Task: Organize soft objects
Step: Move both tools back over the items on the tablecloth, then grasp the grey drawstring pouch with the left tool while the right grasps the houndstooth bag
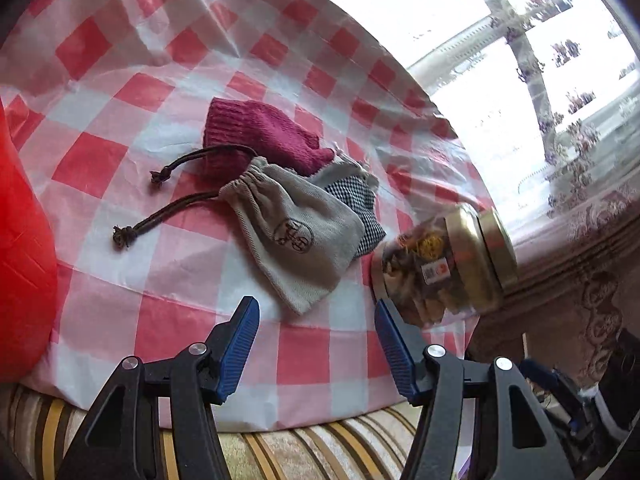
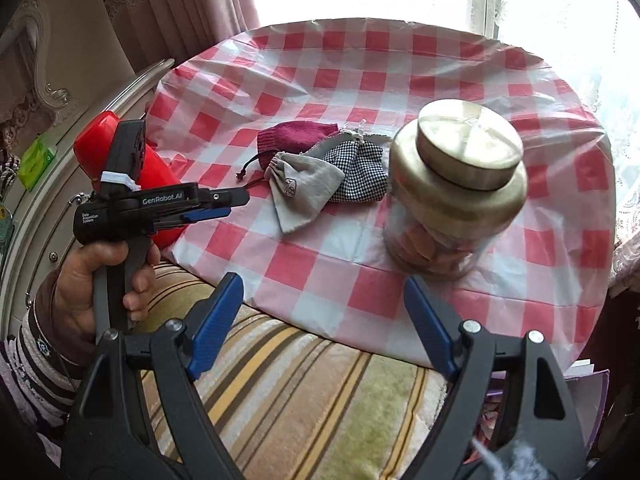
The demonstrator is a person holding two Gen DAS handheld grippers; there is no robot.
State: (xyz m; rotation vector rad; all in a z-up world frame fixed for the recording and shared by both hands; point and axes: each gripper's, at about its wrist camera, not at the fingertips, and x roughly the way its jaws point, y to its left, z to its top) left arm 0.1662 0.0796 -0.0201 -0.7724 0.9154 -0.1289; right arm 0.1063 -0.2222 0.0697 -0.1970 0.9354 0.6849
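A grey drawstring pouch lies on the red-and-white checked tablecloth, partly over a maroon knitted piece and a black-and-white houndstooth cloth. All three also show in the right wrist view: the pouch, the knit, the houndstooth cloth. My left gripper is open and empty, just short of the pouch's near corner; it also shows from the side in the right wrist view. My right gripper is open and empty over the table's near edge.
A glass jar with a gold lid stands right of the cloths, also in the left wrist view. A red container sits at the table's left. A striped cushion lies below the table's near edge. Curtains and a window are behind.
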